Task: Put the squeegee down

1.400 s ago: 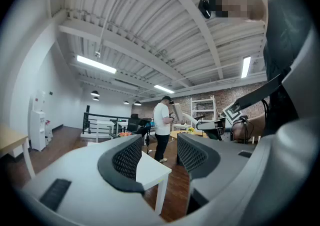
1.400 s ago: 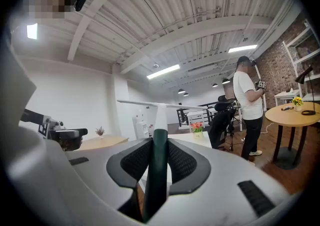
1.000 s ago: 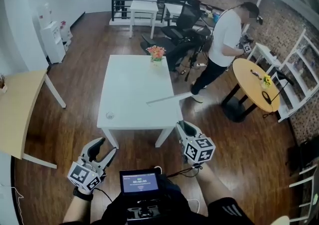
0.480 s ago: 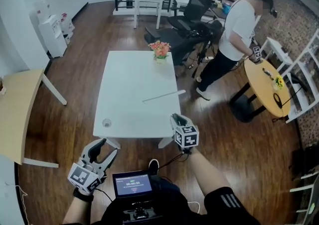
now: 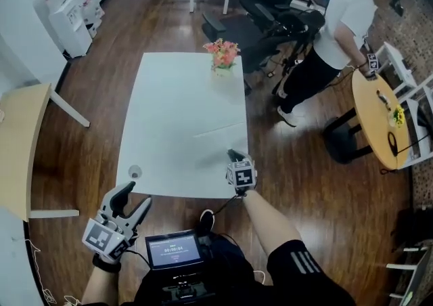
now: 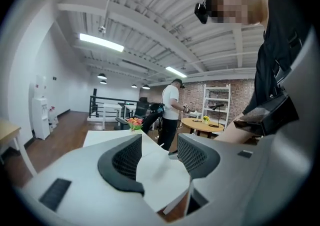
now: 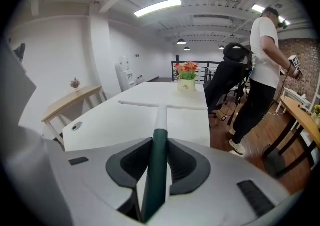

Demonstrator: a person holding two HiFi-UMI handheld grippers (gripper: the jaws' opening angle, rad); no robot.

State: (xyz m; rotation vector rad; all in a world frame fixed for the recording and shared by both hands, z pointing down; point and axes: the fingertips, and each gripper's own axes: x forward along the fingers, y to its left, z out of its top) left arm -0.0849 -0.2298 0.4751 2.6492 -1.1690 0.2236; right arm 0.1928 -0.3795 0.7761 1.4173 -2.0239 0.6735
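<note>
Near left: left gripper (image 5: 120,215) agape, empty, well apart. Beyond it, right gripper (image 7: 159,156) clamped on the squeegee (image 7: 160,115) by its green handle, long axis running straight ahead, blade crosswise over the white table (image 5: 169,95), whether touching unclear.

- squeegee (image 7: 159,120): dark green handle, white shaft, white crossbar
- right gripper (image 7: 159,143): pale grey body, black jaw pads
- marker cube (image 5: 242,176): white, black square markers
- left gripper (image 6: 159,143): pale grey, black mesh-textured pads
- table (image 5: 169,115): plain white
- flowers (image 5: 224,49): pink-orange, green leaves
- floor (image 5: 318,189): dark brown wood planks
</note>
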